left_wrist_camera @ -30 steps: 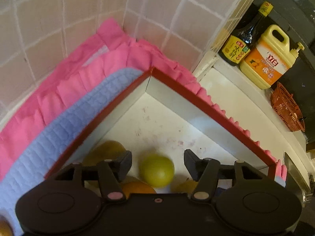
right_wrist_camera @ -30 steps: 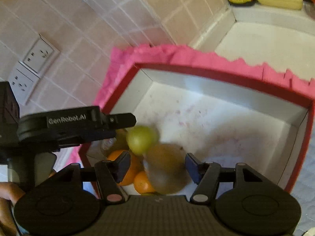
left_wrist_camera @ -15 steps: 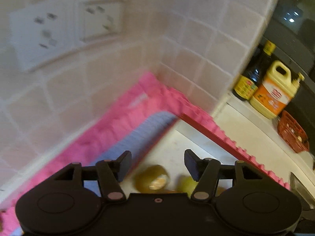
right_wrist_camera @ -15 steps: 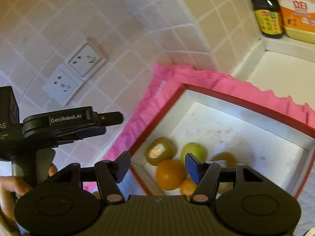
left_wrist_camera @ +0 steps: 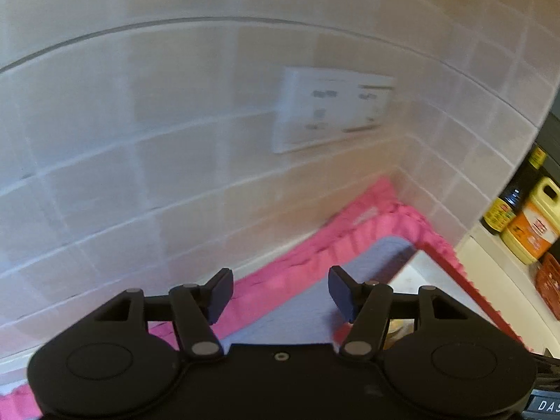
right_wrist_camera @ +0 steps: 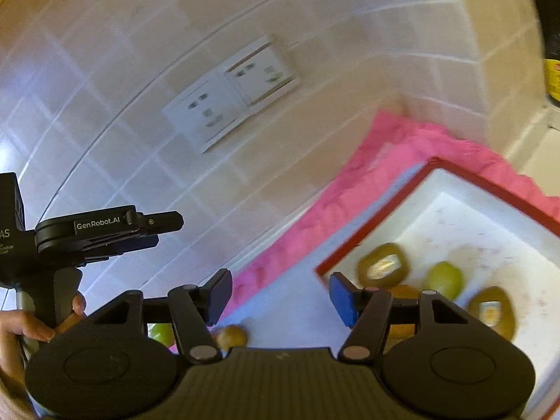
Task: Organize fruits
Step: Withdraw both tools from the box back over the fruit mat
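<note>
**A:** So what's each gripper up to? Both look empty to me.

**B:** Yep. The left gripper (left_wrist_camera: 280, 292) has its jaws apart with nothing between them, just pink cloth (left_wrist_camera: 280, 280) and a grey mat (left_wrist_camera: 308, 311) behind the gap. The right gripper (right_wrist_camera: 280, 294) is the same, spread and holding nothing.

**A:** And the fruit?

**B:** Mostly in the red-rimmed box (right_wrist_camera: 371, 231) at the lower right of the right wrist view: two brownish fruits with stickers (right_wrist_camera: 383, 266) (right_wrist_camera: 491, 311), a green one (right_wrist_camera: 444, 280), and something orange (right_wrist_camera: 402, 294) half hidden behind the finger. They sit bunched in the near corner, probably because that's the easiest spot to drop them.

**A:** Anything left outside?

**B:** Looks like it. A small brown fruit (right_wrist_camera: 231, 336) and a green one (right_wrist_camera: 161, 332) sit at the bottom left, outside the box. My guess is that's why both grippers are spread: they're ready for the next pick.

**A:** Why the cloth underneath?

**B:** Likely padding so nothing rolls off toward the tiled wall (left_wrist_camera: 140, 140).
</note>
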`<move>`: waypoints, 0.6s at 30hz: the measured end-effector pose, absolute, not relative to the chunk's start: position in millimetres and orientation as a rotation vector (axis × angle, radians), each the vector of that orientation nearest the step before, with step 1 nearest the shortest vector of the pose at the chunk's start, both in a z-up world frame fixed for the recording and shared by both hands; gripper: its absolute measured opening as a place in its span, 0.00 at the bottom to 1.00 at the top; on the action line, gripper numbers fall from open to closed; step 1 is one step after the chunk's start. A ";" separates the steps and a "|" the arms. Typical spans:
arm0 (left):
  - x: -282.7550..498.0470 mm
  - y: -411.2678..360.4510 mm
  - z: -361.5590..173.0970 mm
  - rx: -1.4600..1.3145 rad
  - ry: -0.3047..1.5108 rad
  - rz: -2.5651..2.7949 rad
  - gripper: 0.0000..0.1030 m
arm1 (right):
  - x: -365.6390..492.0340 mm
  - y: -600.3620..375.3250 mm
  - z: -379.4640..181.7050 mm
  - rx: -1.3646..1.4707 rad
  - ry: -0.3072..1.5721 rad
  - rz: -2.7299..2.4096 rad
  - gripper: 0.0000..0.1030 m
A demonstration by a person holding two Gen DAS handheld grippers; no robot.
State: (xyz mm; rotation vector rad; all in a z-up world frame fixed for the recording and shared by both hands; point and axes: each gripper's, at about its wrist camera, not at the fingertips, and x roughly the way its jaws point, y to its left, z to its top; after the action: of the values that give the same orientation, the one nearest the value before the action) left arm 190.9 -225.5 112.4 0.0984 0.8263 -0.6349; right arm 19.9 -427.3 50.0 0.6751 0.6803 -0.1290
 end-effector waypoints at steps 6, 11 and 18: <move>202.3 -158.4 108.0 0.082 0.837 -0.538 0.70 | 43.4 -386.1 45.5 0.642 0.725 -0.028 0.62; 206.3 -104.1 92.9 0.061 0.870 -0.484 0.70 | 60.0 -355.1 33.3 0.619 0.776 0.049 0.62; 195.7 -54.3 51.4 0.029 0.945 -0.425 0.71 | 72.3 -321.2 3.8 0.591 0.835 0.121 0.62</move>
State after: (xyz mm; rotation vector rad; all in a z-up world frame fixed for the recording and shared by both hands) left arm 195.7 -54.3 51.4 0.0293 0.9448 -0.4253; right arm 72.3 -321.2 3.8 0.5913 0.8346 0.1207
